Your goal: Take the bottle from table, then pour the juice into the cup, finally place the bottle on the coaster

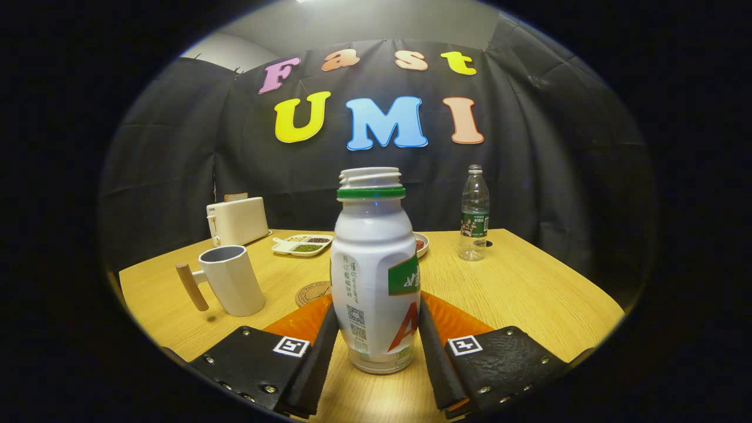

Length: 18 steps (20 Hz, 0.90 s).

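A white juice bottle [373, 276] with a green neck ring and no cap stands upright between my fingers. My gripper [377, 317] is shut on its lower body, one pad pressing each side. Its base sits at the wooden table [529, 294]; whether it is touching or just above I cannot tell. A white faceted cup [232, 282] with a wooden handle stands ahead to the left of the fingers. A round coaster [310, 292] lies just beyond the left finger, between cup and bottle, partly hidden by the bottle.
A white toaster [237, 220] stands at the table's far left. Beside it lies a divided dish [302, 244] of beans. A small plate [422, 242] peeks from behind the juice bottle. A clear water bottle [473, 214] stands at the far right.
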Each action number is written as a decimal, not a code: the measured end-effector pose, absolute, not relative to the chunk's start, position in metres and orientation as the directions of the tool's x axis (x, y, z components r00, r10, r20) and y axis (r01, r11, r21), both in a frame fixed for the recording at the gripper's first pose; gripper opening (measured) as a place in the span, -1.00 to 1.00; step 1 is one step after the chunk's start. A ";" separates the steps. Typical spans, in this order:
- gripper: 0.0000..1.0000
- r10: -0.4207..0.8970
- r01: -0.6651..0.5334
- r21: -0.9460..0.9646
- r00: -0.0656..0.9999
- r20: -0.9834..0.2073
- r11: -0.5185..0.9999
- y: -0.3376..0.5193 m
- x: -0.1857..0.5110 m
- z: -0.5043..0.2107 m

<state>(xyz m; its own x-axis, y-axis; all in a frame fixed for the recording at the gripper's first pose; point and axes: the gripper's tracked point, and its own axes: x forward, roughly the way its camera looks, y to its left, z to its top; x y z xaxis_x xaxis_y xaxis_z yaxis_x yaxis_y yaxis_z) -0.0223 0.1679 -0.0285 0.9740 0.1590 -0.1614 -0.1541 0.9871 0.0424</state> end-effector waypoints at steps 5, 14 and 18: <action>0.42 0.170 -0.168 0.024 0.971 -0.170 0.985 0.171 -0.024 -0.030; 0.27 0.172 -0.187 -0.070 0.968 -0.184 0.980 0.182 -0.022 -0.027; 0.27 0.171 -0.196 -0.120 0.966 -0.193 0.973 0.190 -0.020 -0.027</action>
